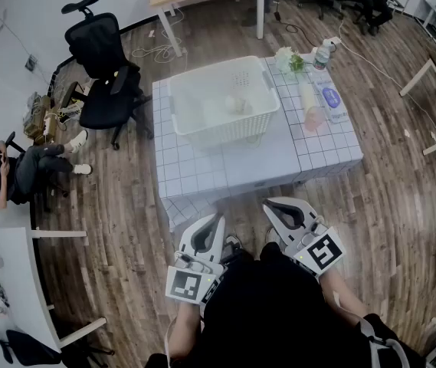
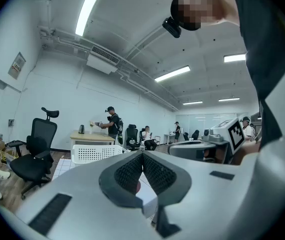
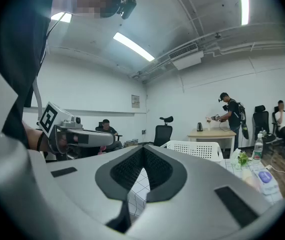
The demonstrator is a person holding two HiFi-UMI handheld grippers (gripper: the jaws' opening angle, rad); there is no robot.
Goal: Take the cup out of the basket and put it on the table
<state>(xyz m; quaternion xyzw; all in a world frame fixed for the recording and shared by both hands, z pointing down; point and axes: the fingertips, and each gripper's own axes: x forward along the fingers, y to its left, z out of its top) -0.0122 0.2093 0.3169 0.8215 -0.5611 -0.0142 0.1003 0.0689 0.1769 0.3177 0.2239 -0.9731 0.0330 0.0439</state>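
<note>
The cup (image 1: 235, 104) lies inside the white basket (image 1: 229, 131), toward its right side. The basket stands on the table (image 1: 225, 167), which is covered in a checked cloth, and sits toward the left and far part of the top.

Both grippers are at the near edge of the scene, close to the person's body. They are short of the table's near edge and well apart from the basket and the cup. The left gripper (image 1: 219, 219) has its jaws pressed together with nothing between them. The right gripper (image 1: 267, 204) is clenched in the same way and empty. Both point roughly level toward the table, side by side, with the basket ahead of them and slightly to the left.

To the right of the basket on the table are a small bunch of flowers (image 1: 290, 60), a clear bottle (image 1: 322, 54) and a pale tube (image 1: 309, 106).
</note>
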